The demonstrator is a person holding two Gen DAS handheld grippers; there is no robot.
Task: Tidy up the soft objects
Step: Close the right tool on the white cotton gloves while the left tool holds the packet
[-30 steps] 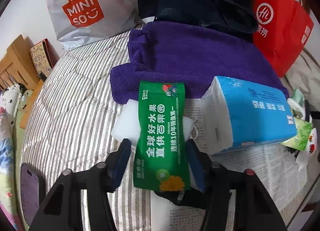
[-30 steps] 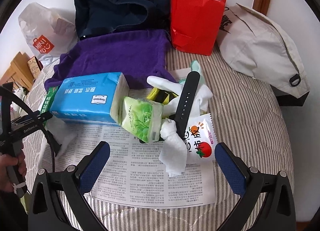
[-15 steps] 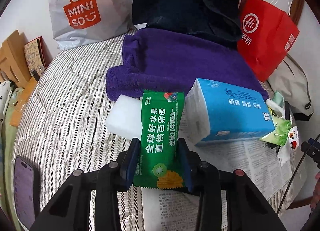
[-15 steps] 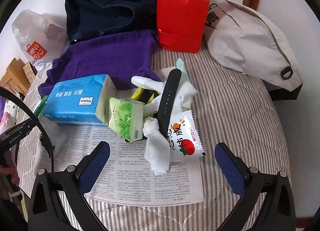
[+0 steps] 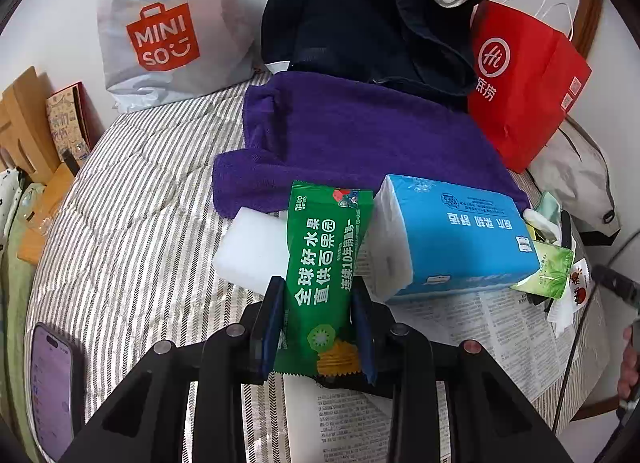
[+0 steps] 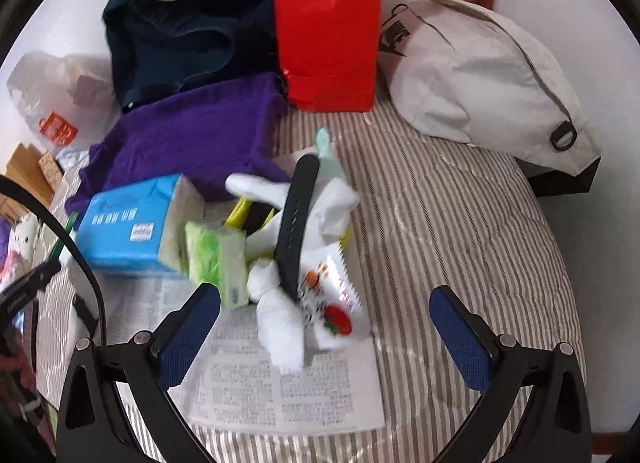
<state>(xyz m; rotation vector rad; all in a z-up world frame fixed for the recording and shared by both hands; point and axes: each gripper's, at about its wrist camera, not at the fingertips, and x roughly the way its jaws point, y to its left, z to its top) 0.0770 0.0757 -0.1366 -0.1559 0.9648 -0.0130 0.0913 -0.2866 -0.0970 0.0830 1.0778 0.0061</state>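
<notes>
Left gripper (image 5: 318, 317) pinches a flat green snack packet (image 5: 326, 267) printed with white characters; right gripper (image 6: 326, 329) gapes wide above the newspaper (image 6: 256, 387)

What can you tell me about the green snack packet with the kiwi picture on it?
The green packet is a flat, shiny plastic wrapper with white Chinese writing, a kiwi slice and a yellow flower near its zigzag bottom edge. The left gripper has its jaws closed on the packet's lower sides. Its top end points away, toward the purple towel. It overlaps a white foam block, and the blue tissue pack sits right beside it.
</notes>
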